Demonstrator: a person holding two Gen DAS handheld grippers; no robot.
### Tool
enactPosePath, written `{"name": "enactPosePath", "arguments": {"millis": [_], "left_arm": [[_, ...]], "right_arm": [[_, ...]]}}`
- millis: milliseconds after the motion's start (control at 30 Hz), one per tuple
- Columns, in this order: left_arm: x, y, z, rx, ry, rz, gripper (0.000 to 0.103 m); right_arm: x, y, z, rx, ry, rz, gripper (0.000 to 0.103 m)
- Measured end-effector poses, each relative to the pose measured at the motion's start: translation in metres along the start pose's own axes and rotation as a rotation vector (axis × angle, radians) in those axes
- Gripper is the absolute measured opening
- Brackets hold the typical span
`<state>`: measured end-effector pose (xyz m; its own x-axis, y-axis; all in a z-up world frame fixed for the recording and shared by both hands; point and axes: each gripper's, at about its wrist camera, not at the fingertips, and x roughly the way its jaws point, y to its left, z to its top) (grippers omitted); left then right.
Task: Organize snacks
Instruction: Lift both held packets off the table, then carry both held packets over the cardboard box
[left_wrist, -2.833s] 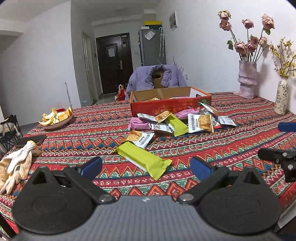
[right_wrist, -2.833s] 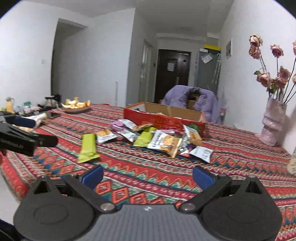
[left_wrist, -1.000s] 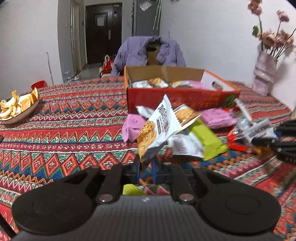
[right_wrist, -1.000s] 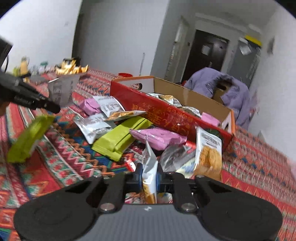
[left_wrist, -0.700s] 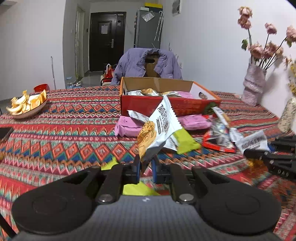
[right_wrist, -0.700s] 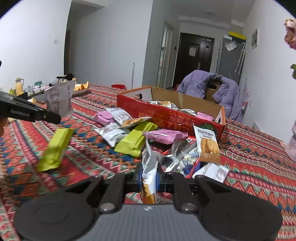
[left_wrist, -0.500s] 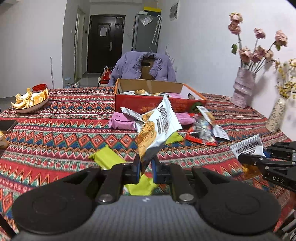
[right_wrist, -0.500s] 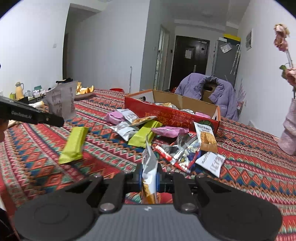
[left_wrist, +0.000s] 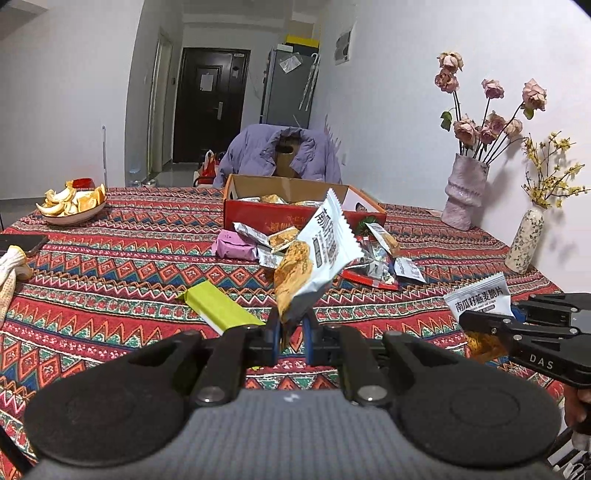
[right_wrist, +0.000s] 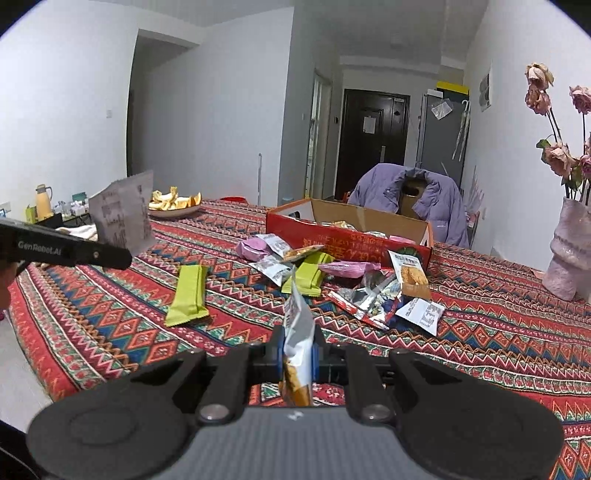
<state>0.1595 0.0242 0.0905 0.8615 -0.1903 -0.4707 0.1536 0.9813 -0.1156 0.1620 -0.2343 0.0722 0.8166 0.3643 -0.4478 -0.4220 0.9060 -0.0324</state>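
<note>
My left gripper (left_wrist: 291, 334) is shut on the bottom corner of a white snack packet (left_wrist: 317, 254) with a biscuit picture, held up over the near table. My right gripper (right_wrist: 298, 350) is shut on another white and orange packet (right_wrist: 299, 332), seen edge-on. In the left wrist view that right-hand packet (left_wrist: 478, 301) shows at the right. The left-hand packet (right_wrist: 122, 214) appears at the left of the right wrist view. A red cardboard box (left_wrist: 295, 214) (right_wrist: 347, 236) with snacks inside stands farther back. Loose packets (right_wrist: 369, 291) and green bars (left_wrist: 218, 308) (right_wrist: 188, 291) lie before it.
A patterned cloth (left_wrist: 110, 266) covers the table. A bowl of orange peel (left_wrist: 72, 203) sits far left, gloves (left_wrist: 9, 273) and a dark phone (left_wrist: 20, 242) at the left edge. Two flower vases (left_wrist: 465, 195) (left_wrist: 524, 240) stand at the right. A chair with a purple jacket (left_wrist: 277, 155) is behind the box.
Both grippers have drawn back and up from the snack pile, each carrying its packet. The box and pile now look smaller and farther away.
</note>
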Motion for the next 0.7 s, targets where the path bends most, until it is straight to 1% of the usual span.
{"name": "enactPosePath", "arguments": {"millis": [167, 267, 367, 500, 567, 700], "left_arm": [[0.004, 0.005, 0.011, 0.016, -0.012, -0.011, 0.012], [0.014, 0.012, 0.033, 0.037, -0.032, -0.025, 0.012], [0.03, 0.016, 0.058, 0.061, -0.062, -0.012, 0.012], [0.061, 0.027, 0.096, 0.036, -0.077, -0.027, 0.013], [0.081, 0.032, 0.115, 0.029, -0.08, -0.016, 0.013], [0.129, 0.043, 0.149, 0.007, -0.039, -0.012, 0.013]], "right_arm": [[-0.001, -0.004, 0.009, 0.024, -0.013, 0.016, 0.013], [0.004, -0.015, 0.023, 0.037, -0.023, 0.033, 0.013], [0.015, -0.033, 0.043, 0.045, -0.038, 0.044, 0.013], [0.037, -0.061, 0.082, 0.053, -0.056, 0.042, 0.013], [0.052, -0.076, 0.103, 0.051, -0.049, 0.047, 0.013], [0.086, -0.111, 0.139, 0.108, -0.038, 0.074, 0.013]]}}
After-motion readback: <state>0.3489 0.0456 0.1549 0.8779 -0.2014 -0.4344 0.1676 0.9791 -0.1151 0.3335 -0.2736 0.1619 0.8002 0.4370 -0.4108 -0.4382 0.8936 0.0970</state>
